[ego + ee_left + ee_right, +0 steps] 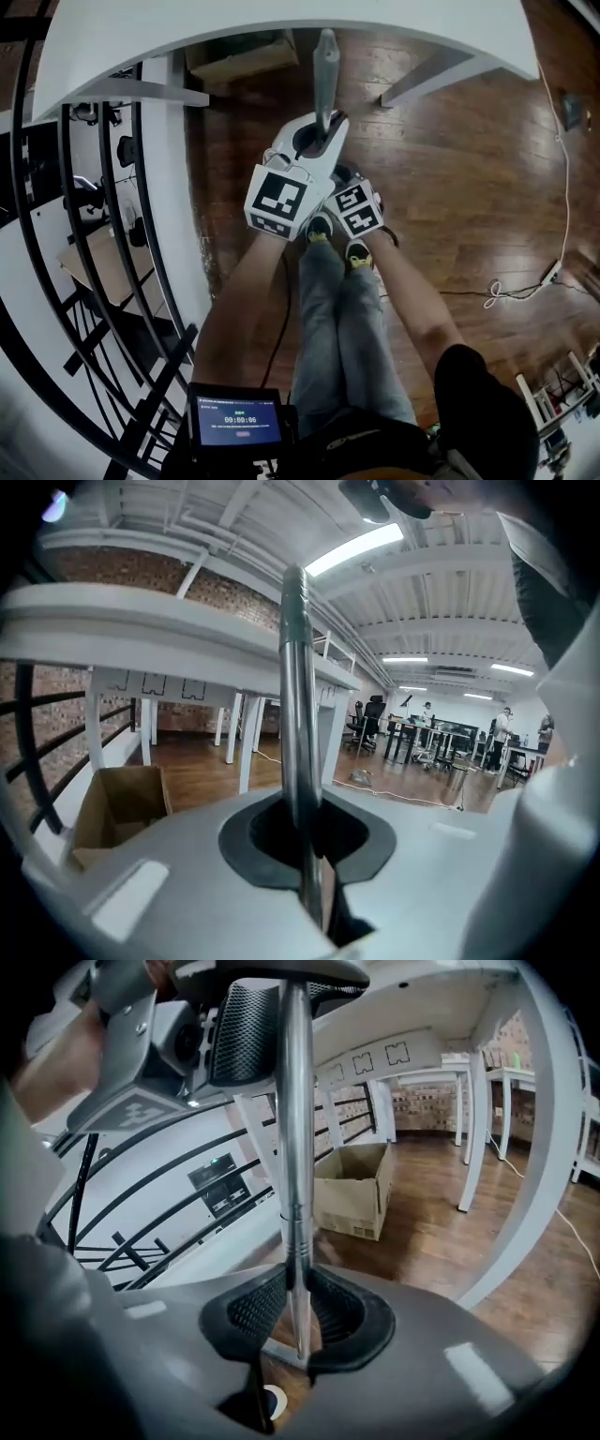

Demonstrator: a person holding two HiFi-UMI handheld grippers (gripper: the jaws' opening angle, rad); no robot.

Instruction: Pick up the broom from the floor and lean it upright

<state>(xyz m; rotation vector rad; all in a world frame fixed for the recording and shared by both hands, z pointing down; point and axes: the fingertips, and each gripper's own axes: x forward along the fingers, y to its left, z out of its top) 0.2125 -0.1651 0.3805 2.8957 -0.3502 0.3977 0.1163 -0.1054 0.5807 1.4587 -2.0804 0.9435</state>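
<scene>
Both tools were clamped on the slim silver metal broom handle (325,70). The left tool (305,834) had its jaws drawn narrow onto the shaft, pressing it from either side. The right tool (295,1314) likewise held the shaft between its ribbed black pads (246,1312). It gripped lower down: the right gripper view showed the left tool above it on the same handle. The handle was raised in front of the person, above the brown wooden floor (450,187). Its free end appeared close to the rim of the curved white bench (281,28). The broom head was out of sight in every view, so whether it rested on the floor could not be told.

Risks, as judged:
(a) The shaft was smooth and round, so a pinch at two close points could let it twist or slip through the pads and drop the broom.
(b) Raising the handle further could knock its free end against the bench rim.
(c) The unseen head could catch the person's shoes (357,253).
(d) Leaned too shallowly, the broom could slide out on the polished boards, and the black metal railing (84,234) offered gaps rather than a firm rest
</scene>
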